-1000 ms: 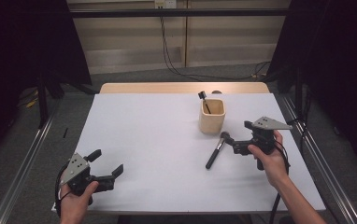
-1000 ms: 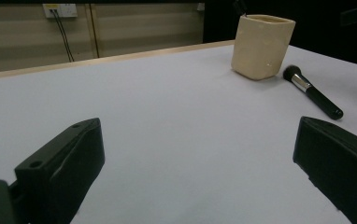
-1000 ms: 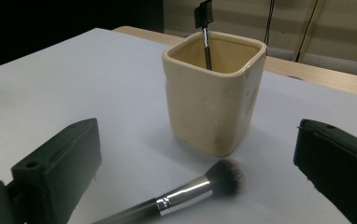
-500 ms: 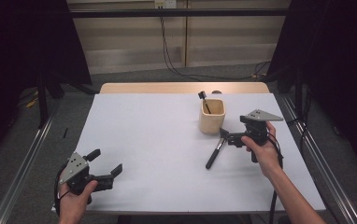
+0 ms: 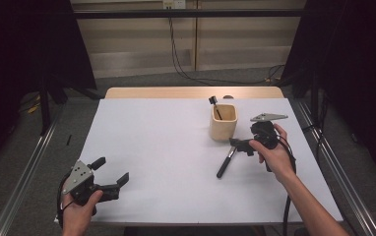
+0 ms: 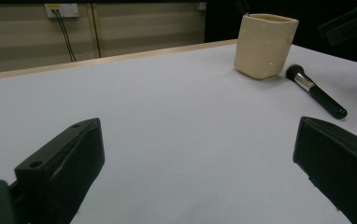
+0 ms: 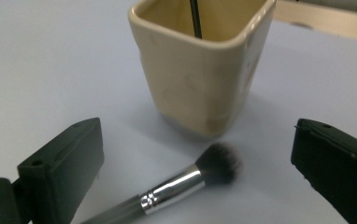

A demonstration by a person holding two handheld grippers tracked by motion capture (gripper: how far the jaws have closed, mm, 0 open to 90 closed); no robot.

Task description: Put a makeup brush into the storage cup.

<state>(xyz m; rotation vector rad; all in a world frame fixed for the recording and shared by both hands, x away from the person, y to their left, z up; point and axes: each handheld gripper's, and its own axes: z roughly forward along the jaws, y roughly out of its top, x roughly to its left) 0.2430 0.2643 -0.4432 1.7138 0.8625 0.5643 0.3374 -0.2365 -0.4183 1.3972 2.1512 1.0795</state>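
Right gripper view: right gripper (image 7: pixel 193 175) wide apart, seemingly above brush (image 7: pixel 176 185)

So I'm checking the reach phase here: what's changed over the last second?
The right gripper moved up the table and leftward, toward the cup, and now hovers with jaws open over the head end of the makeup brush. It has not taken hold of anything. The brush, the cup with its thin brush inside, and the open left gripper stayed put.
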